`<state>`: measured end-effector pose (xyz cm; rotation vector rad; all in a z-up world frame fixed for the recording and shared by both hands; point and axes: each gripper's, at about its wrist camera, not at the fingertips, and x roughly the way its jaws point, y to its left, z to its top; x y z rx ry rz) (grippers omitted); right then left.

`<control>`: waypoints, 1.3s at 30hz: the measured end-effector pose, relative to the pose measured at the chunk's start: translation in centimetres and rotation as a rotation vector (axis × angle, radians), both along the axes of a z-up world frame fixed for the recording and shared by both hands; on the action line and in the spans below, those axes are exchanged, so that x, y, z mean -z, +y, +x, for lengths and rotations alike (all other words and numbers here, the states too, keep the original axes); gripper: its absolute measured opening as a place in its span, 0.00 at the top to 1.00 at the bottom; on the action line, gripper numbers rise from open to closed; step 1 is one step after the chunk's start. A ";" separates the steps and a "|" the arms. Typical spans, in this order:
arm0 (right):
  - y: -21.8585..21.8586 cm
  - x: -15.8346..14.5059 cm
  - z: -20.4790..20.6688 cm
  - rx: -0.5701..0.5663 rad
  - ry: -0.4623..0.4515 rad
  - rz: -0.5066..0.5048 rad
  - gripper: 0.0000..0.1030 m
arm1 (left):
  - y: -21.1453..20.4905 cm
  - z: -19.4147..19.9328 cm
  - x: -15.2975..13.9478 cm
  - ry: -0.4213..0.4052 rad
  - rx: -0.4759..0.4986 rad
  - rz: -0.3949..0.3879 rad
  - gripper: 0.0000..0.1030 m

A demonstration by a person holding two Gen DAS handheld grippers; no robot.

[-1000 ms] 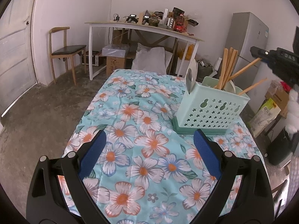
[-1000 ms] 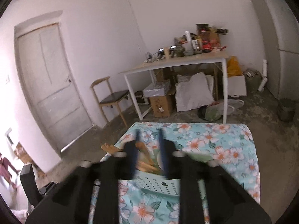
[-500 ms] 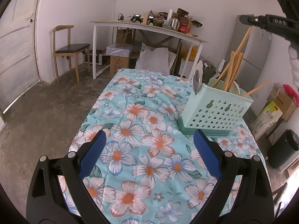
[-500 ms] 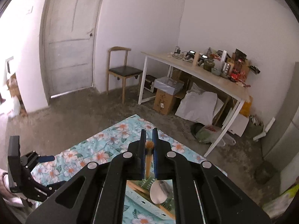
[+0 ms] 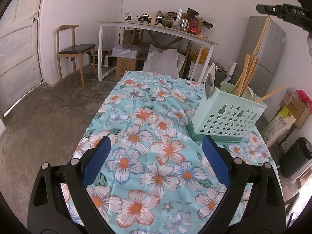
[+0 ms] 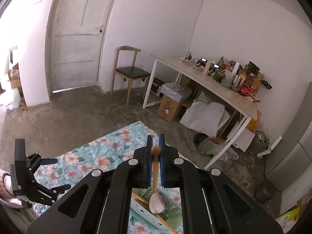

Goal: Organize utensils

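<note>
- Wooden-handled metal spoon (image 6: pixel 155 187) hangs above the mint-green perforated plastic utensil caddy (image 5: pixel 228 117), pinched by its handle in the closed right gripper (image 6: pixel 155 152)
- Left gripper (image 5: pixel 156 152) gapes wide, empty, over the floral tablecloth (image 5: pixel 148 117)
- Wooden chopsticks (image 5: pixel 246 74) and another spoon (image 5: pixel 209 81) already stand inside; this one is unplaced

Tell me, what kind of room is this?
Probably a spare room in a home, used for storage: bare concrete floor, a fridge, a cluttered white desk with boxes beneath, and a floral-clothed table.
</note>
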<state>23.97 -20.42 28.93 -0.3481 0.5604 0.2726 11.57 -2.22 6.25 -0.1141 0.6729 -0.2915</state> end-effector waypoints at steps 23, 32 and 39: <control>-6.0 4.2 -4.3 0.186 -0.078 0.352 0.06 | -0.2 -0.1 -1.4 -0.047 -0.025 0.025 0.12; -6.0 14.8 -10.2 0.700 -0.021 0.325 0.06 | -2.9 -0.3 -4.1 -0.128 -0.100 0.194 0.08; -3.7 17.4 -12.4 0.788 -0.040 0.198 0.06 | -5.3 -0.3 -4.6 -0.104 -0.130 0.311 0.08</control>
